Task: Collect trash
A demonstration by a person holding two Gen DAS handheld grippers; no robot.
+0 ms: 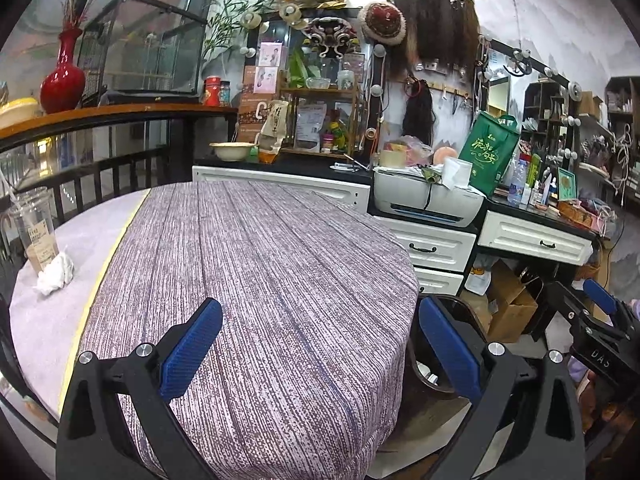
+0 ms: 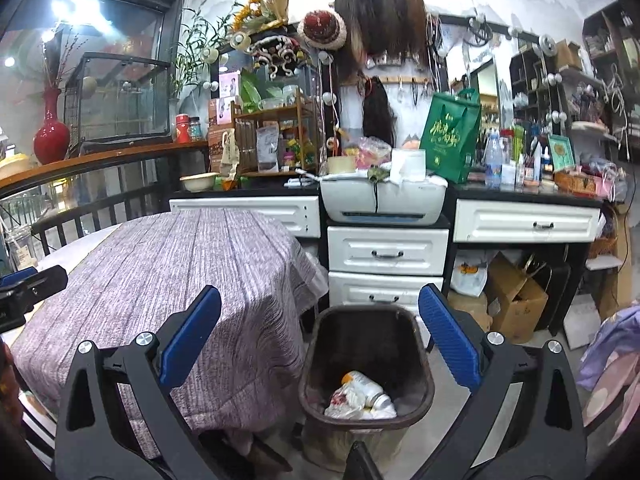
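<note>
A crumpled white tissue [image 1: 55, 274] and a clear plastic cup [image 1: 34, 232] with a straw sit at the table's far left edge. My left gripper [image 1: 320, 344] hangs open over the purple tablecloth [image 1: 256, 264], far right of them, with nothing between its blue pads. My right gripper [image 2: 320, 336] is open and empty above the dark brown trash bin [image 2: 366, 364] on the floor beside the table. Inside the bin lie a plastic bottle [image 2: 366, 388] and crumpled white wrappers [image 2: 352, 404]. The right gripper also shows at the right edge of the left wrist view [image 1: 600, 320].
White drawers [image 2: 386, 254] and a printer [image 2: 384, 200] stand behind the bin. Cardboard boxes [image 2: 516, 300] lie under the counter to the right. A dark railing [image 1: 100, 168] runs behind the table on the left. Purple clothing [image 2: 612, 356] drapes at right.
</note>
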